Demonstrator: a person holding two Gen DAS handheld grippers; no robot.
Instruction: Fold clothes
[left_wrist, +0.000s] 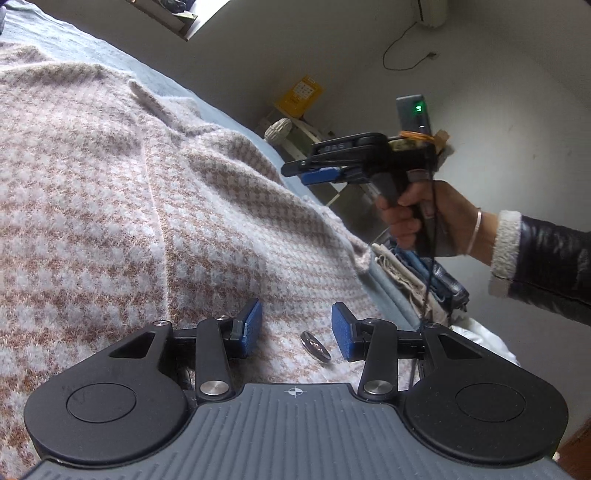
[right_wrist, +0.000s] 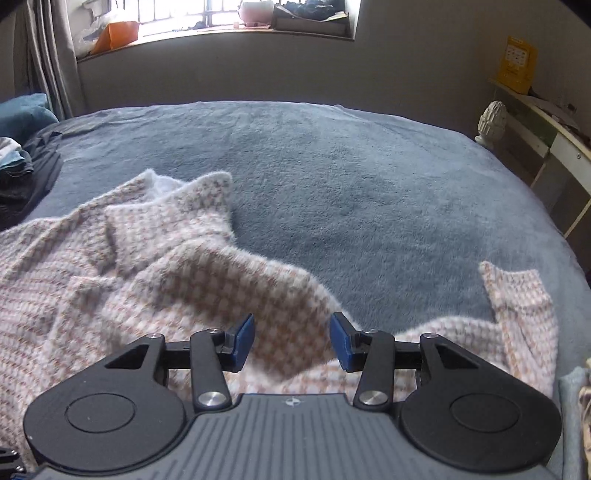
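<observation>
The left claw (left_wrist: 295, 334) stands parted and empty over a pink-and-white houndstooth garment (left_wrist: 129, 206) — a round metal button (left_wrist: 315, 348) lies between its blue pads. The right claw (right_wrist: 291, 341) is likewise parted, gripping nothing, above the garment's rumpled edge. Beyond it spreads the blue-grey bed (right_wrist: 351, 177). Farther off, a hand (left_wrist: 424, 218) in a dark sleeve holds the right claw.
</observation>
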